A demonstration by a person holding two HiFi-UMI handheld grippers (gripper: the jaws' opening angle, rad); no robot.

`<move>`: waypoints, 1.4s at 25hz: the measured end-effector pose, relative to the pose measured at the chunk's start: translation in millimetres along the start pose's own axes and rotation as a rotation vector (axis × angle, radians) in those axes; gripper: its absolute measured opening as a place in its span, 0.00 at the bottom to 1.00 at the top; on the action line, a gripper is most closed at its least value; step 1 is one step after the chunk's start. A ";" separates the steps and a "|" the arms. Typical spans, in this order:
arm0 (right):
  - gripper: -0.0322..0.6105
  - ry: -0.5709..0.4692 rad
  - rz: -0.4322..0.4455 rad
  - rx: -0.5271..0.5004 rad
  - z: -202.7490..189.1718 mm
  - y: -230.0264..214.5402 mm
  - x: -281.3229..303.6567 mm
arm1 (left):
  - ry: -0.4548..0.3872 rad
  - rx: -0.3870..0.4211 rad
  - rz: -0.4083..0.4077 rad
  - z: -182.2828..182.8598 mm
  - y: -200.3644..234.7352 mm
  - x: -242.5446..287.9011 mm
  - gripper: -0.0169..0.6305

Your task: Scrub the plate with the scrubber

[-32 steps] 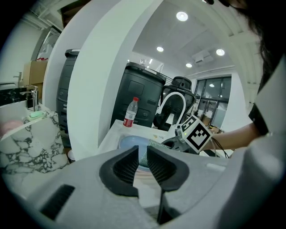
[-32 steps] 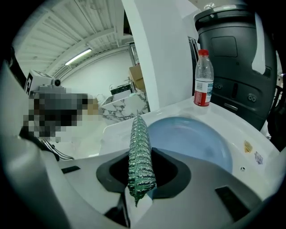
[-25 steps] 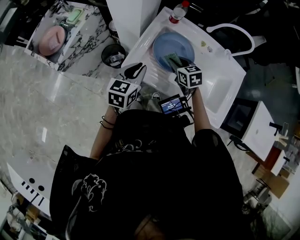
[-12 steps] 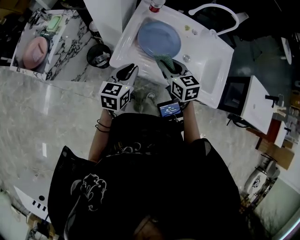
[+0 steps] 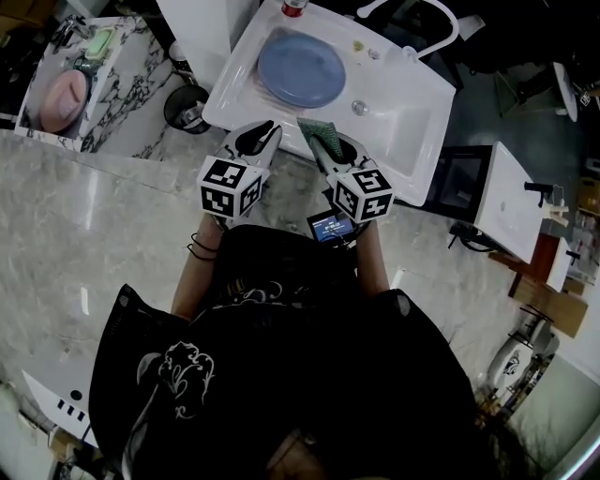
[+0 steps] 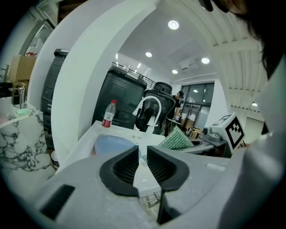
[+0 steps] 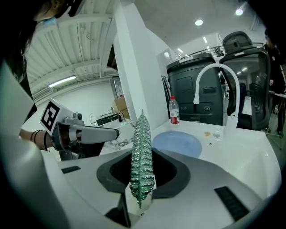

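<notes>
A blue plate (image 5: 300, 67) lies flat in the left part of the white sink (image 5: 412, 89); it also shows in the left gripper view (image 6: 114, 145) and the right gripper view (image 7: 176, 143). My right gripper (image 5: 328, 145) is shut on a green scrubber (image 5: 317, 129), which stands on edge between the jaws (image 7: 142, 156). It hovers at the sink's near edge, short of the plate and not touching it. My left gripper (image 5: 257, 139) sits beside it to the left, jaws almost together with nothing between them (image 6: 142, 163). The scrubber (image 6: 176, 139) appears at the right of the left gripper view.
A red-capped bottle (image 5: 293, 7) stands behind the plate, and a white faucet (image 5: 422, 28) arches over the sink's back. A black bin (image 5: 186, 108) and a marble counter with a pink dish (image 5: 66, 98) are at the left. A dark appliance (image 5: 459, 192) stands right of the sink.
Both grippers have drawn back from the sink toward the person. The scrubber was over the plate's near edge a second ago and is now off it, at the sink's front edge.
</notes>
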State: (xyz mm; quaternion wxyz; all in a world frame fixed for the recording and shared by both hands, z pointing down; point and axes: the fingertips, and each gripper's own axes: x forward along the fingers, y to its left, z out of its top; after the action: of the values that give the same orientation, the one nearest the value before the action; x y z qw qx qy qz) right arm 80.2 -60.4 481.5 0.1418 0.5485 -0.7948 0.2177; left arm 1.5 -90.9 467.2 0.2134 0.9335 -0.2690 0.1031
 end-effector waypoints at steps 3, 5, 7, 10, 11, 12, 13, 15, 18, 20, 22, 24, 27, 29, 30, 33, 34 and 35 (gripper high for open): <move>0.19 -0.013 0.014 0.000 -8.4 0.5 -23.2 | -0.015 0.009 0.007 -1.4 -27.0 0.5 0.12; 0.19 -0.022 0.030 -0.005 -14.3 0.5 -41.6 | -0.022 0.016 0.018 -5.1 -47.4 -0.1 0.12; 0.19 -0.027 0.042 -0.016 -20.9 -1.8 -62.0 | -0.027 0.023 0.030 -10.7 -69.4 -1.3 0.12; 0.19 -0.037 0.065 -0.026 -32.4 -2.9 -89.9 | -0.038 0.027 0.057 -20.8 -99.4 -8.5 0.12; 0.19 -0.041 0.075 -0.028 -36.7 -2.1 -97.7 | -0.042 0.026 0.071 -24.9 -107.7 -11.9 0.12; 0.19 -0.044 0.086 -0.030 -41.3 -0.7 -105.1 | -0.045 0.025 0.086 -29.6 -115.5 -15.6 0.12; 0.19 -0.046 0.097 -0.032 -46.0 1.0 -112.6 | -0.046 0.024 0.100 -34.9 -123.6 -19.4 0.12; 0.19 -0.050 0.121 -0.036 -55.9 4.8 -128.7 | -0.046 0.022 0.123 -46.6 -141.7 -27.0 0.12; 0.19 -0.052 0.153 -0.044 -68.8 8.0 -149.2 | -0.047 0.021 0.146 -61.8 -168.1 -35.1 0.12; 0.19 -0.055 0.170 -0.048 -74.5 9.3 -159.0 | -0.047 0.028 0.158 -68.4 -181.4 -39.2 0.12; 0.19 -0.060 0.184 -0.050 -77.4 12.2 -167.2 | -0.052 0.033 0.170 -71.9 -191.0 -44.4 0.12; 0.19 -0.066 0.199 -0.055 -78.8 16.3 -173.7 | -0.058 0.038 0.186 -73.7 -197.1 -50.3 0.12; 0.19 -0.071 0.221 -0.075 -80.5 21.9 -181.4 | -0.066 0.040 0.210 -75.6 -203.0 -57.4 0.12; 0.19 -0.070 0.233 -0.095 -81.3 23.9 -186.0 | -0.073 0.039 0.220 -76.4 -207.5 -59.7 0.12; 0.19 -0.068 0.237 -0.105 -81.8 24.6 -188.2 | -0.076 0.039 0.223 -76.8 -210.1 -60.3 0.12; 0.19 -0.065 0.246 -0.118 -82.6 28.2 -193.3 | -0.081 0.037 0.225 -78.3 -215.9 -62.1 0.12; 0.19 -0.065 0.249 -0.120 -83.2 29.2 -194.4 | -0.081 0.037 0.225 -79.0 -217.0 -62.2 0.12; 0.19 -0.065 0.251 -0.122 -84.2 29.8 -195.3 | -0.082 0.037 0.225 -79.7 -217.8 -61.9 0.12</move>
State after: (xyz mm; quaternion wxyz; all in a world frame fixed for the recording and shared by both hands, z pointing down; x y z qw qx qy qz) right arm 121.2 149.1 457.9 0.1209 0.4419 -0.8730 0.1671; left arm 62.7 140.1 444.2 0.1719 0.9048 -0.3784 0.0930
